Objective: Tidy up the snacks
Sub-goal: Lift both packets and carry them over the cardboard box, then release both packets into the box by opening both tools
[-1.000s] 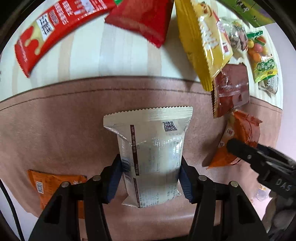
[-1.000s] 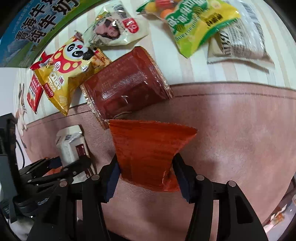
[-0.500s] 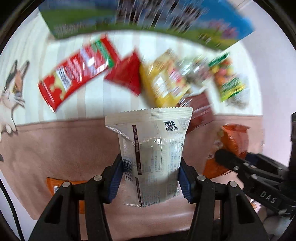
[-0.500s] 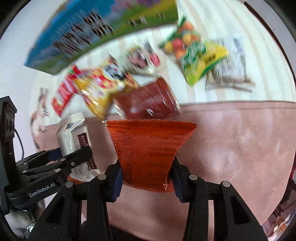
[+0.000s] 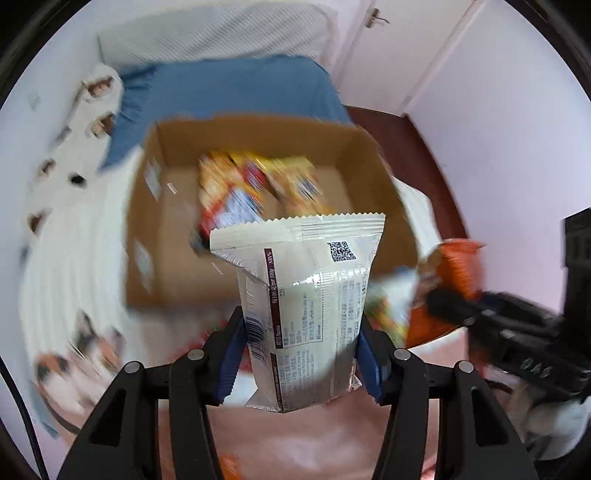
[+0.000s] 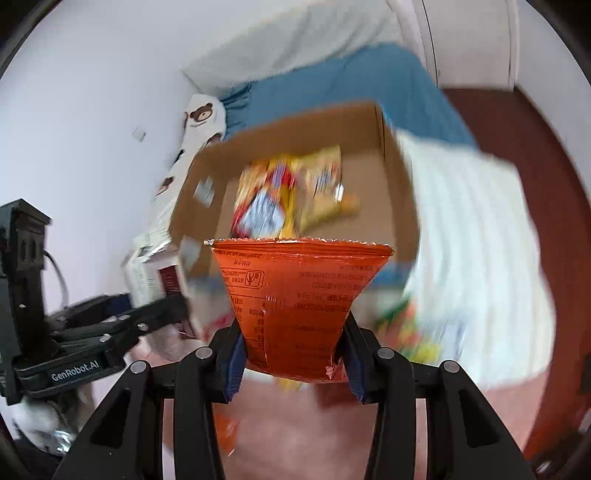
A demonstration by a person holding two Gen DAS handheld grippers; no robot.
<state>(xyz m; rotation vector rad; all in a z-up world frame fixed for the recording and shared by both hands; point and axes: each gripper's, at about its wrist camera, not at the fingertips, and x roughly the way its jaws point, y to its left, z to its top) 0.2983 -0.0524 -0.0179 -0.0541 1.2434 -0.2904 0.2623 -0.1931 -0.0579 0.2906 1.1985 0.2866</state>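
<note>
Bedroom blurred behind; cardboard box (image 5: 147, 229) seen at frame centre, snacks already inside. White packet (image 5: 306, 314) clamped by left gripper (image 5: 301, 360), orange packet (image 6: 295, 302) by right gripper (image 6: 293, 360). Release best delayed until packets are carried over box opening.

A bedroom seen in blur behind the work surface

A blue sheet (image 5: 236, 88) covers the bed, with a white quilt (image 5: 221, 33) bunched at its far end against the wall. A white pillow (image 6: 203, 118) printed with brown bears lies along the bed's left side, near a small wall plate (image 6: 139, 134). A striped white cloth (image 6: 469, 229) spreads over the near surface, and a pink mat (image 5: 314, 443) lies at the bottom of both views. Dark red floor (image 6: 524, 125) runs to the right, meeting a white door (image 5: 399, 48) with a metal handle (image 5: 376, 16).
</note>
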